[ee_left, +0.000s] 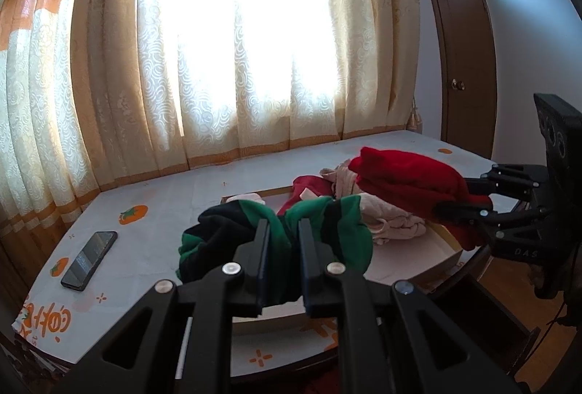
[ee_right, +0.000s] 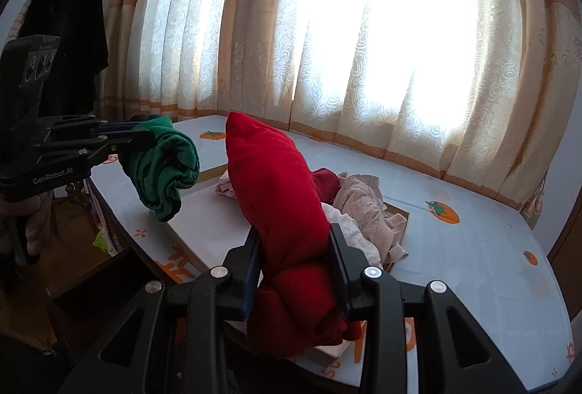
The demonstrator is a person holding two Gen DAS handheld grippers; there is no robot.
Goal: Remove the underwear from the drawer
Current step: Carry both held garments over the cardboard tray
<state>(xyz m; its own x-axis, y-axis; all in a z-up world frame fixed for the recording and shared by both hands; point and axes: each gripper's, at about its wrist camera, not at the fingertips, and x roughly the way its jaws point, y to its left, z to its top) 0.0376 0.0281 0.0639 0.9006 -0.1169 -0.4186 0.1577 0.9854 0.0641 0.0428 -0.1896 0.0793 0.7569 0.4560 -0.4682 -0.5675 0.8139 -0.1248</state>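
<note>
My left gripper (ee_left: 284, 230) is shut on a bunched green-and-black pair of underwear (ee_left: 349, 223), held up above the front of the shallow drawer (ee_left: 447, 248). From the right wrist view this gripper (ee_right: 134, 134) and its green bundle (ee_right: 163, 161) hang at the left. My right gripper (ee_right: 294, 234) is shut on a thick red pair of underwear (ee_right: 276, 183), lifted over the drawer (ee_right: 403, 212). The left wrist view shows the right gripper (ee_left: 462, 201) and the red bundle (ee_left: 400, 176) at the right. Pale pink garments (ee_right: 363, 205) and a dark red one (ee_right: 327, 183) lie in the drawer.
The drawer rests on a white cloth-covered surface (ee_left: 163, 197) printed with orange fruit. A dark phone (ee_left: 89, 259) lies at its left. Cream and orange curtains (ee_left: 232, 48) hang behind, a brown door (ee_left: 469, 67) stands at the right, and dark clothes (ee_right: 69, 30) hang far left.
</note>
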